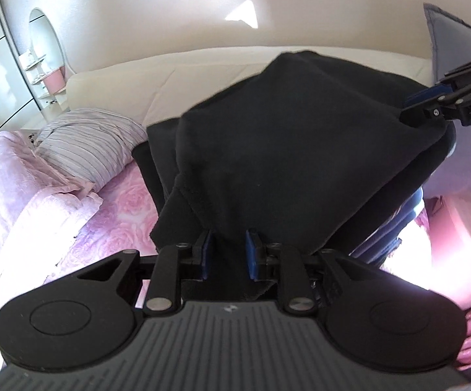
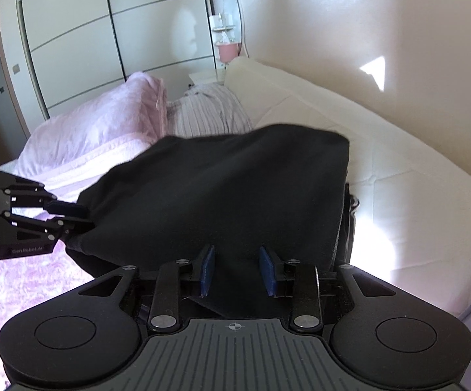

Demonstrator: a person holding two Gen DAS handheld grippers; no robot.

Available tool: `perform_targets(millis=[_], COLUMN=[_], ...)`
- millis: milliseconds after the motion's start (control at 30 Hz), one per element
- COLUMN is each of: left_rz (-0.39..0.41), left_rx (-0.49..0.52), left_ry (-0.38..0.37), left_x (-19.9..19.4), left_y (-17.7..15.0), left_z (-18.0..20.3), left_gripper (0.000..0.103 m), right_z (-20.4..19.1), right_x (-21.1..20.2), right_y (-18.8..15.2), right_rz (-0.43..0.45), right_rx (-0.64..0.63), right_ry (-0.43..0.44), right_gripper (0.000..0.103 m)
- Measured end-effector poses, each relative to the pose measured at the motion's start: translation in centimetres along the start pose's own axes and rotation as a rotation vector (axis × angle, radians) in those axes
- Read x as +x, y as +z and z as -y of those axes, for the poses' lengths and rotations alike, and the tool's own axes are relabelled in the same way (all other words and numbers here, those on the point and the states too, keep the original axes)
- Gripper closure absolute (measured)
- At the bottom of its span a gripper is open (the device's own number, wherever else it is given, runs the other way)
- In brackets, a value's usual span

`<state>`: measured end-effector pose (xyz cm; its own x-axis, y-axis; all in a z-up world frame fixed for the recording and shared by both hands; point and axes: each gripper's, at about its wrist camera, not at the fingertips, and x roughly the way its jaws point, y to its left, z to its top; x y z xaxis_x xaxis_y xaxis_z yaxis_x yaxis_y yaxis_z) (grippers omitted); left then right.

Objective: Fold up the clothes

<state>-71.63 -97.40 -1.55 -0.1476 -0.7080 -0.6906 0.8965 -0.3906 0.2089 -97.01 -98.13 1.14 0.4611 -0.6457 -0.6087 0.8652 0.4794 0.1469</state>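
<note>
A black garment [image 1: 284,150] is held up above the bed and stretched between both grippers. In the left wrist view my left gripper [image 1: 230,239] has its blue pads [image 1: 251,254] on either side of a hanging corner of the cloth. My right gripper [image 1: 411,110] shows at the right, clamped on the other edge. In the right wrist view the garment [image 2: 222,195] fills the middle, my right gripper [image 2: 237,260] holds its near edge, and my left gripper [image 2: 85,218] grips its left end. A folded layer of the garment hangs below.
The bed has a pink rose-pattern sheet [image 1: 118,221], a pink quilt [image 2: 98,130] and a striped pillow [image 1: 88,146]. A cream headboard [image 2: 333,123] runs along the wall. A white wardrobe [image 2: 105,49] and a bedside shelf [image 2: 225,42] stand behind.
</note>
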Motion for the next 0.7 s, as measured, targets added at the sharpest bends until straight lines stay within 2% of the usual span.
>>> perform_targets(millis=[67,133,233,300,333,433,500,567,700], left_rz=[0.008,0.021,0.039,0.06,0.071,0.081,0.084,0.082,0.099], left_rx=[-0.021,-0.043,-0.084,-0.113,-0.13,-0.177,-0.209,-0.229,-0.207], left_ry=[0.009,0.019,0.028,0.02,0.015,-0.018,-0.044,-0.065,-0.124], left_x=[-0.6,-1.4,-2.7,-3.8,-4.4,-6.1,-7.0,-8.1,-11.2], left_y=[0.1,0.1,0.1,-0.1,-0.3,-1.2,-1.8,-2.6,-5.1], left_z=[0.0,0.0,0.0,0.1,0.2,0.5,0.7,0.9,0.8], left_gripper=[0.077,0.07,0.056,0.04,0.038,0.025,0.012,0.007,0.004], right_z=[-0.1,-0.3,-0.6,-1.0,-1.3,-2.6,-3.8,-5.3,-9.5], right_x=[-0.4,-1.0,-2.3,-3.1,-3.6,-4.9,-6.2,-7.3,-9.9], right_y=[-0.1,-0.3,-0.7,-1.2,-1.5,-2.7,-3.9,-5.2,-7.4], right_rz=[0.019,0.039,0.071,0.088,0.095,0.095,0.099,0.1,0.115], right_rx=[0.004,0.013,0.044,0.065,0.076,0.109,0.144,0.176,0.249], right_ry=[0.007,0.007,-0.006,-0.022,-0.033,-0.09,-0.131,-0.178,-0.263], right_gripper=[0.045,0.037,0.036,0.035,0.034,0.028,0.022,0.017,0.015])
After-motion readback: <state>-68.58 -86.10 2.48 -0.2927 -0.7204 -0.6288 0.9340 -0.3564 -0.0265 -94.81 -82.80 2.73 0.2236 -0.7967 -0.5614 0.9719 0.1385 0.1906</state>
